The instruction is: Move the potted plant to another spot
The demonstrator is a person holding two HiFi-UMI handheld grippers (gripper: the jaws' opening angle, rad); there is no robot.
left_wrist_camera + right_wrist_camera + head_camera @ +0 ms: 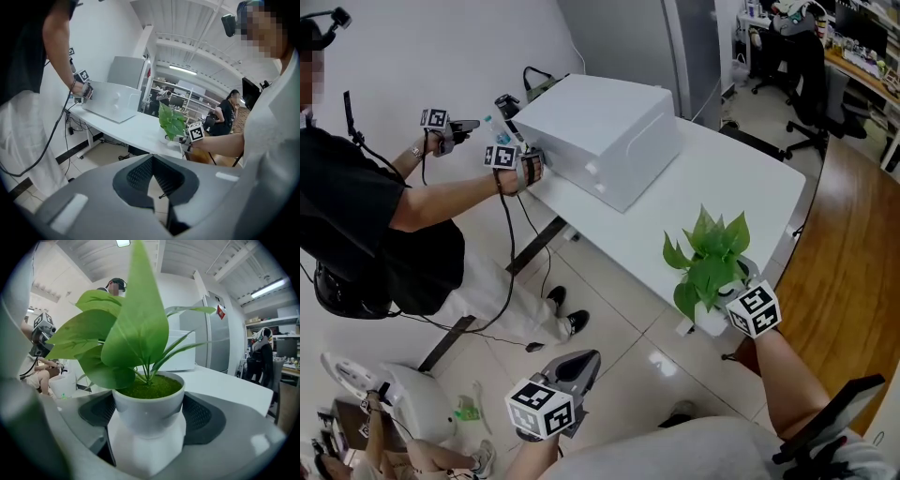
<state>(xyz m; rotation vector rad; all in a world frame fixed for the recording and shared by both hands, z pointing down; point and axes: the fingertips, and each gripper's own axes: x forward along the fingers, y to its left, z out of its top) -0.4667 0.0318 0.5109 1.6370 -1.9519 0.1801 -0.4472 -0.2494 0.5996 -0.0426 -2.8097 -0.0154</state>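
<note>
Potted plant pinched at the table's corner

The white table (741, 178) runs toward the upper left. Right of centre, at its edge, the potted plant (705, 262) stands upright with its leaves up. The right gripper (149, 425) clamps its pot (base hidden behind the jaws). At bottom centre, the left gripper (574, 373) is pressed together and empty.

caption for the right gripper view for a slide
Right tool clamped on the white potted plant, white table stretching behind.

Bright, even indoor light from ceiling strip lamps (182, 69), with soft glare on the floor tiles (661, 364); both gripper views bend fisheye-fashion with dark corners, and the left hand-held gripper (152, 158) lies blurred in the foreground.
</note>
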